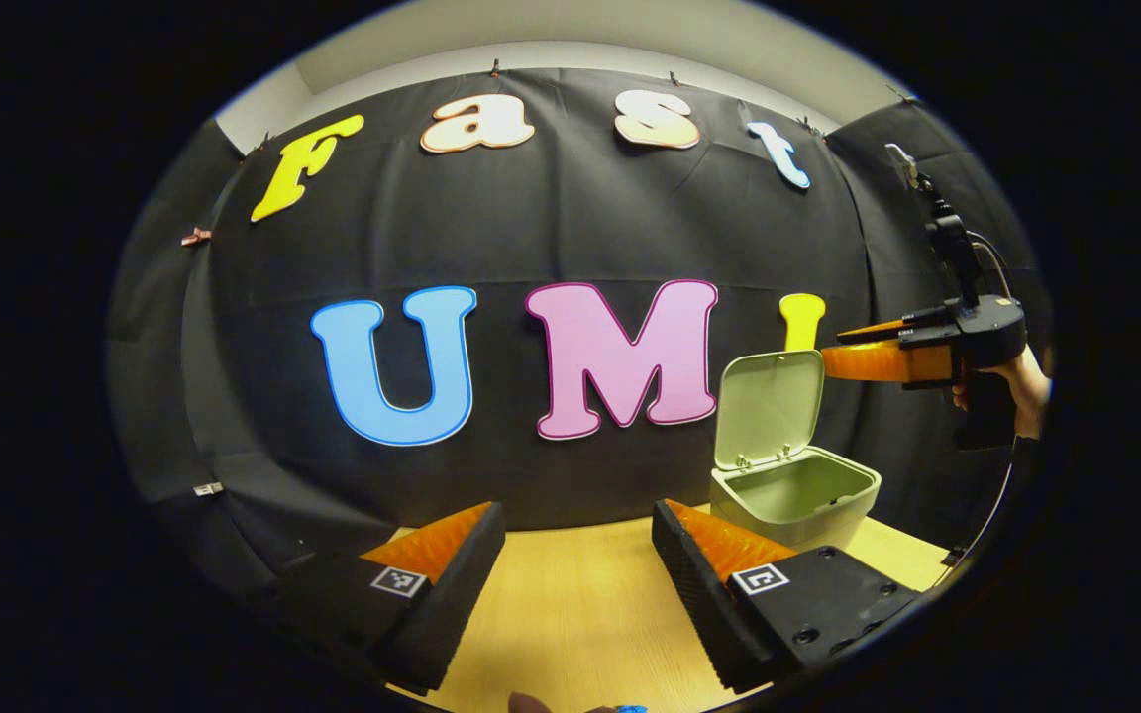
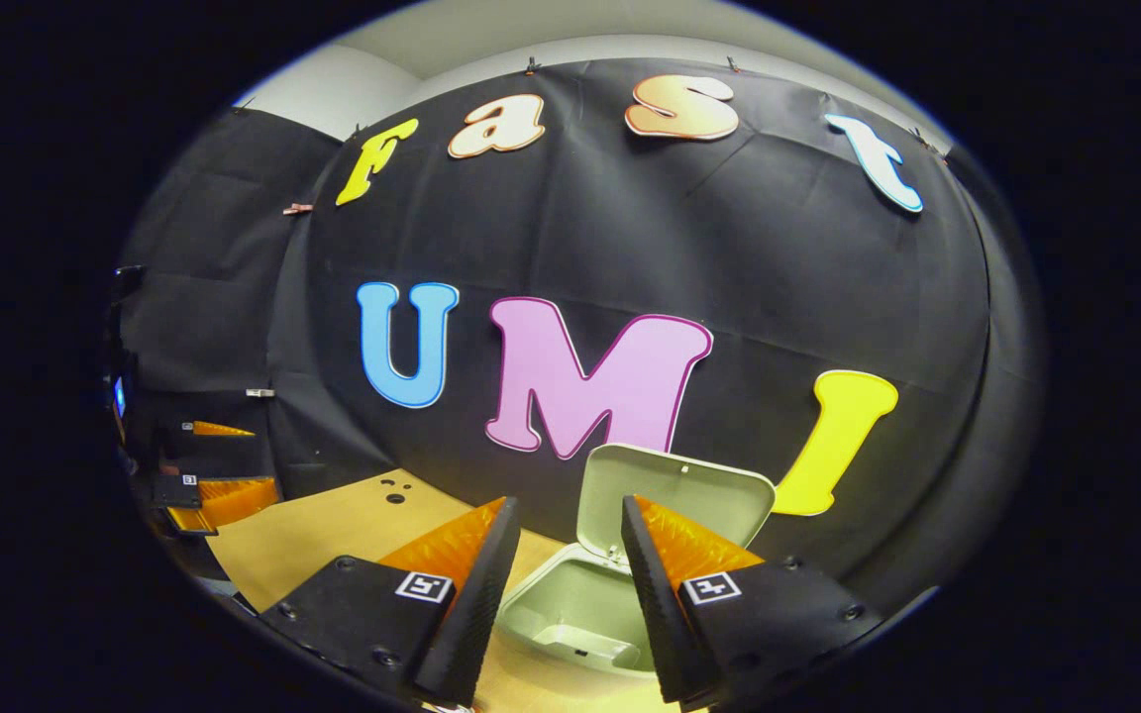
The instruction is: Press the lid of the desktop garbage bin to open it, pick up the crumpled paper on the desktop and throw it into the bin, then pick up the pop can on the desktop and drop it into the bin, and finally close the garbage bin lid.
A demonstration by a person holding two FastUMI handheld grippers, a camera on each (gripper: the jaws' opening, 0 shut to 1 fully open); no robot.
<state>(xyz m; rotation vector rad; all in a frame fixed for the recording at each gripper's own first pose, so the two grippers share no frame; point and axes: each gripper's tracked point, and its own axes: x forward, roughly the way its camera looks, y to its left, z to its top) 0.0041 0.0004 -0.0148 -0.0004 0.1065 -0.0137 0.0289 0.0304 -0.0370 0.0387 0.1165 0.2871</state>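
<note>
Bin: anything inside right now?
The bin has its lid up. Its visible interior looks bare, with no paper or can. The right gripper fingers cover part of the inside, so it can't be fully confirmed.

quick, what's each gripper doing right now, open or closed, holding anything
Left gripper: open, holding nothing.
Right gripper: open, empty, above the open pale green plastic bin.

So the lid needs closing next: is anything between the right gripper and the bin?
Nothing visible. In the right gripper view the right gripper is open above the bin, whose lid stands up behind. The bin's visible inside looks empty.
</note>
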